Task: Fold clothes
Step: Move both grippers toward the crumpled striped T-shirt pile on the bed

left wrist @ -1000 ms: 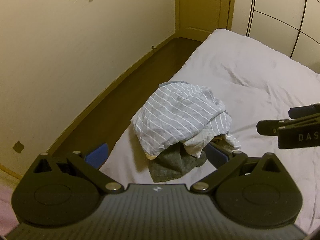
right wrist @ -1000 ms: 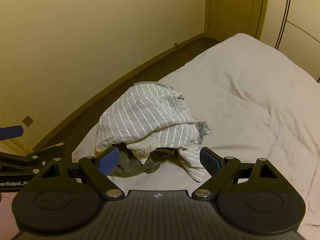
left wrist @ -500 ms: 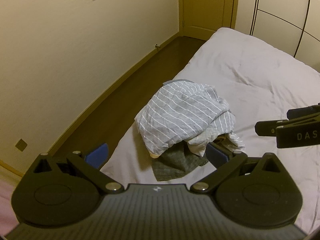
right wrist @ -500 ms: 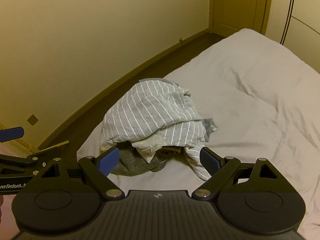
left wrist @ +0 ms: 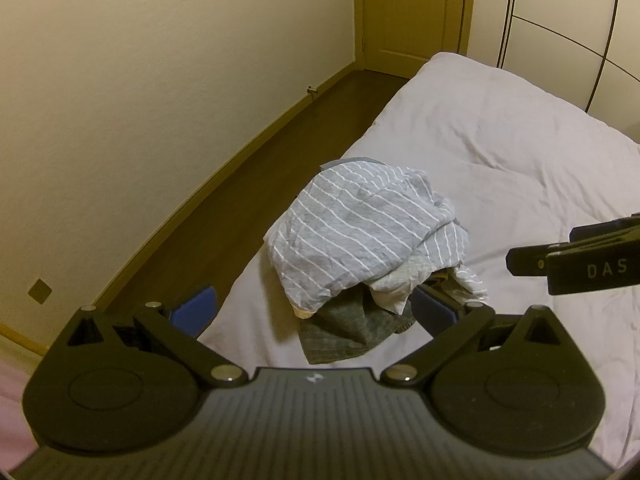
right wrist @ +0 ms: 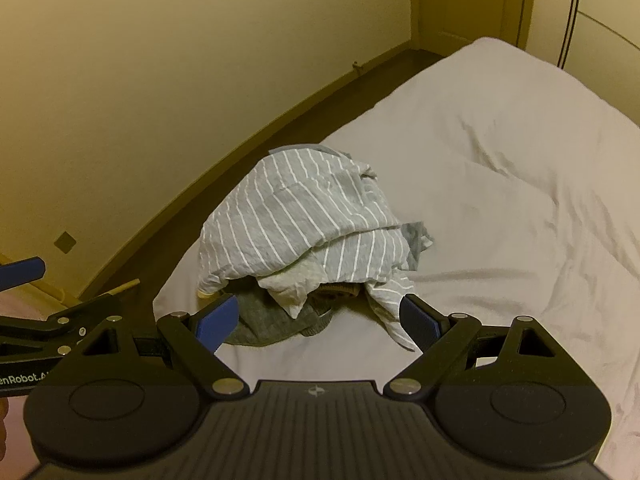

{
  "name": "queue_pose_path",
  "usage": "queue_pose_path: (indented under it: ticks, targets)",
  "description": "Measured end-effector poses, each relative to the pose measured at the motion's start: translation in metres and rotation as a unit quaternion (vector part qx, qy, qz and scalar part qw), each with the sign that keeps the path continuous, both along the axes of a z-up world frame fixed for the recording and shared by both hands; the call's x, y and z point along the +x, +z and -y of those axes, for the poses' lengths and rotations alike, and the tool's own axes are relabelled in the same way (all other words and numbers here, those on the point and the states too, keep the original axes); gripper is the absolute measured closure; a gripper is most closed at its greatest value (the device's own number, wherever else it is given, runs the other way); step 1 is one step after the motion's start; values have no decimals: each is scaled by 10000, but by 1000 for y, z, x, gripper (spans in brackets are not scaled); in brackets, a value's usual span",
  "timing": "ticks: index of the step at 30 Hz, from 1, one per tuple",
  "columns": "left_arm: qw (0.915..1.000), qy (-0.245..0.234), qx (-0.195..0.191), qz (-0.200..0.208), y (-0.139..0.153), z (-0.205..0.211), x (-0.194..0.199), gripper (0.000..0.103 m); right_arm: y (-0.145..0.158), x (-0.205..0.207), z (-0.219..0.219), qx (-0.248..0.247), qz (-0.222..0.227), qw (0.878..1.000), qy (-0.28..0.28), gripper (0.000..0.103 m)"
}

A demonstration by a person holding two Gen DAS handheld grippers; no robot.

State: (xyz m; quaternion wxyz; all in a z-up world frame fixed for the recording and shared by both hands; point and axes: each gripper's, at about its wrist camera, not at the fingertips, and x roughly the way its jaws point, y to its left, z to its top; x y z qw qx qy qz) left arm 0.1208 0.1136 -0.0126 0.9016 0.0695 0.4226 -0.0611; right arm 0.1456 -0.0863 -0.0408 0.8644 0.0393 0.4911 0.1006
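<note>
A heap of clothes lies near the bed's left edge. On top is a grey shirt with white stripes (left wrist: 360,232) (right wrist: 296,220); a pale crumpled garment (right wrist: 296,284) and a dark grey knit piece (left wrist: 344,332) (right wrist: 264,320) poke out beneath it. My left gripper (left wrist: 314,312) stands open just short of the heap, nothing between its blue pads. My right gripper (right wrist: 318,322) is open too, close in front of the heap, with its blue fingertips either side of the lower clothes. Each gripper shows at the edge of the other's view.
The bed (left wrist: 500,152) with a wrinkled white sheet stretches away to the right and back. A strip of dark floor (left wrist: 248,184) runs between the bed and the cream wall (left wrist: 140,100). A door (left wrist: 412,8) and a wardrobe (left wrist: 568,20) stand at the far end.
Both grippers have moved forward toward the heap, the right one more, so the clothes look larger and lower in view. Both stayed open; the heap has not moved.
</note>
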Motion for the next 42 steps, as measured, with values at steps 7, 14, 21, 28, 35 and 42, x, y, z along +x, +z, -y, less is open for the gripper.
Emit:
queue_pose_path:
  ticks: [7,14,21,28,35,42]
  targets:
    - [10000,-28,-1,-22,-3,3,2,1,-5,3,4,30,-135,9999,-47,14]
    - [10000,5,12,-71,-5,3,4,1,-9,7,4,22,-210,9998,-28,14]
    - [9999,35,51,-134,-9,3,5,1,-13,13,4,58,-318,9995,-3,14]
    - [9999,55,63,-150,-11,4,6,1,-15,14,6,85,-369,9993,34,14]
    - [9998,69,82,-143,-11,7,4,1,-18,14,10,200,-462,9987,18,14]
    - [9997,161,100,-162,-12,11,-1,1,-23,13,14,237,-536,9983,59,14]
